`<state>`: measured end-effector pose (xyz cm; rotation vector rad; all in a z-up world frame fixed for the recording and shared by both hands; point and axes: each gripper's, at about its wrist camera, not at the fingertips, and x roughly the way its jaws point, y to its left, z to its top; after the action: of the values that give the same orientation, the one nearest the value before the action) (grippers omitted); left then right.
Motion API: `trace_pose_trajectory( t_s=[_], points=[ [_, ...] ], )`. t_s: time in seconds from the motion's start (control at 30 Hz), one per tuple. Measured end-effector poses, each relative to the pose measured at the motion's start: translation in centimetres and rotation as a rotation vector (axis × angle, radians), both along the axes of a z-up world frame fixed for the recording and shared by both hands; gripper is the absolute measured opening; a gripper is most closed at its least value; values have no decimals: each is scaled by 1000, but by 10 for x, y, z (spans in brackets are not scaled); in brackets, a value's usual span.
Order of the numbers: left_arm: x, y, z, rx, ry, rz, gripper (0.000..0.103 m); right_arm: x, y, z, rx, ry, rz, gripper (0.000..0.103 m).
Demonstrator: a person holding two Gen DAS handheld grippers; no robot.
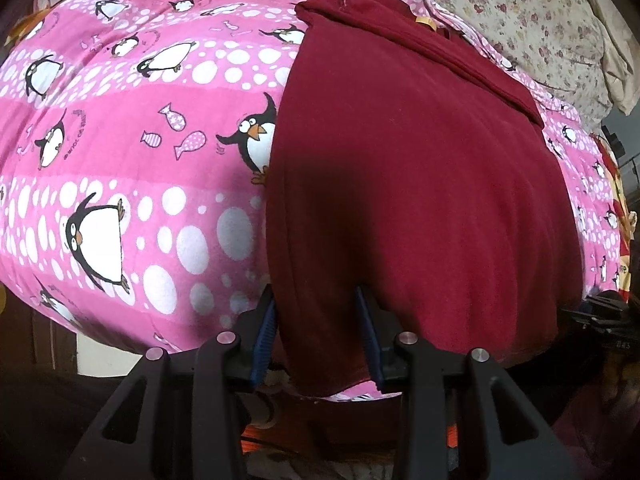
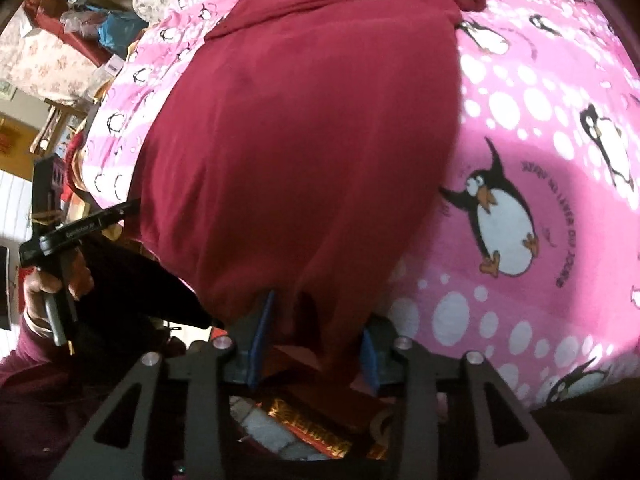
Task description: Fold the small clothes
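The left gripper sits at the bottom centre of its own view, its two blue-padded fingers spread with the near hem of a maroon garment lying between them. The gap between the pads is wide and the cloth hangs loosely there, so I cannot tell whether the jaws are actually pinching it. The garment fills the centre and right of that frame, stretched away toward the upper centre, where a folded band of it crosses near the top. It lies on a pink penguin-print blanket that covers the left half of the frame. A floral-print cloth shows at the upper right.

In the right wrist view the right gripper is likewise at the bottom centre, its blue fingers apart with a bunched fold of the maroon garment dropping between them; whether it is grasped I cannot tell either. The blanket fills the right side here. At the left edge of the frame a hand holds the handle of the other gripper, near the garment's left corner. Cluttered household items are blurred in the upper left.
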<state>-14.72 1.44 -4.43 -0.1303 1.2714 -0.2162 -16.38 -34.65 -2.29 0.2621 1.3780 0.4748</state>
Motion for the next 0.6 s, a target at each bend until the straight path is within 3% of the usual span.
trace_pose_trajectory(
  t_s=[0.07, 0.1, 0.13, 0.23, 0.4, 0.6],
  points=[
    [0, -1, 0, 5, -3, -2, 15, -3, 4, 2, -29, -26, 16, 34],
    [0, -1, 1, 2, -5, -4, 11, -3, 5, 3, -41, -38, 16, 21],
    [0, -1, 2, -1, -5, -2, 0, -3, 5, 6, -43, -51, 13, 19],
    [-1, 5, 9, -74, -3, 15, 0, -2, -1, 14, 5, -73, -3, 17],
    [6, 13, 38, -191, -74, 22, 0, 5, -18, 37, 127, -139, -55, 17],
    [36, 13, 71, -244, -189, 62, 0, 24, -46, 64, 233, -236, -200, 16]
  ],
)
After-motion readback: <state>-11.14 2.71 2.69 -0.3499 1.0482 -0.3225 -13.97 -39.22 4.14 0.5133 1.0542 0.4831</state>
